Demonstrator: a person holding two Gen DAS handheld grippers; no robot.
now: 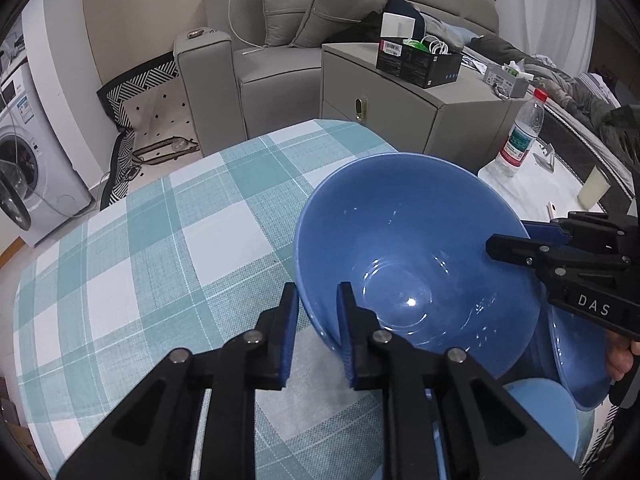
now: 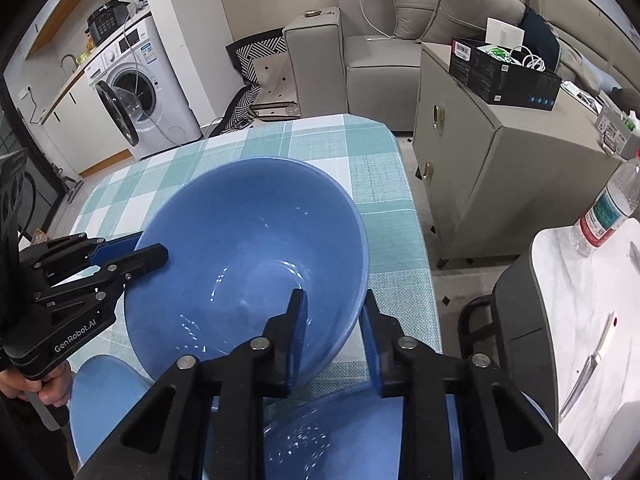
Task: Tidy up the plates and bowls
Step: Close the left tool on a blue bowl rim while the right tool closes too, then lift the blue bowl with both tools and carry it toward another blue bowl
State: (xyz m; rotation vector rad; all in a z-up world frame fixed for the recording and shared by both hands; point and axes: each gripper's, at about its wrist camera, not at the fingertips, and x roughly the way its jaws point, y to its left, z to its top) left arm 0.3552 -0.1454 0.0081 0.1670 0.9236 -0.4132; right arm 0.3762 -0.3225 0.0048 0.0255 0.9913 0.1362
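- Glossy round blue bowl (image 1: 416, 252), mouth tilted up, above checked woven tablecloth (image 1: 160, 248).
- Left gripper (image 1: 318, 336) and right gripper (image 2: 334, 336) each clamp its rim.
- Second bowl (image 2: 340, 432) below.

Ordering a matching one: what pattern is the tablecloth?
Teal-and-white check; the tablecloth shows best in the left wrist view.

A grey sofa (image 1: 280, 40) is seen behind the checked counter (image 1: 160, 240); a washing machine (image 2: 136, 84), cabinet (image 2: 500, 152) and water bottle (image 1: 522, 132) stand nearby.

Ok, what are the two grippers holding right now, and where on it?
Both hold the big blue bowl by its rim: left gripper on the near-left edge, right gripper on the opposite edge, one finger inside, one outside.
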